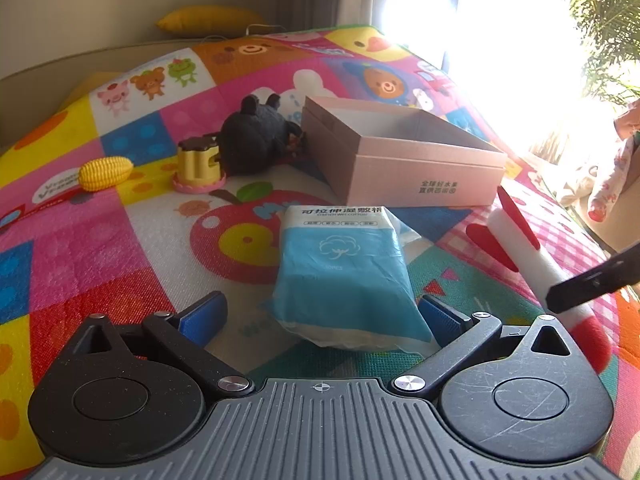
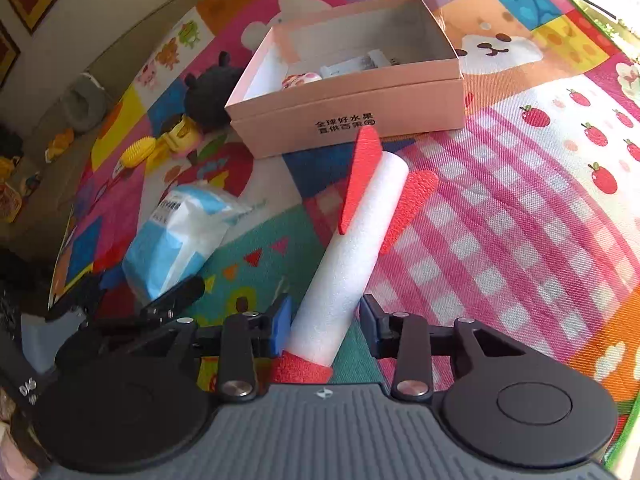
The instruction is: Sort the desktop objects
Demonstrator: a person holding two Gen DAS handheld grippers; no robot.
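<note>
Two grippers work over one bright patchwork play mat (image 2: pixel 520 216). Nearest, the right gripper (image 2: pixel 326 322) has its jaws narrowly parted around one white foam rocket (image 2: pixel 352 248): the left blue pad touches the tube, while the right pad seems just clear of it, so a firm grip cannot be confirmed. This rocket has a red nose at the gripper end and red fins at the far end, pointing toward the box. The left gripper (image 1: pixel 322 316) stands wide open, its right pad beside one blue-and-white tissue pack (image 1: pixel 348 268) lying on the mat. Farther off sits one open pink box (image 2: pixel 348 120) with a few small items inside. Left of it are one black plush toy (image 1: pixel 256 140), one yellow toy on a pink base (image 1: pixel 199 166), and one toy corn cob (image 1: pixel 106 173).
</note>
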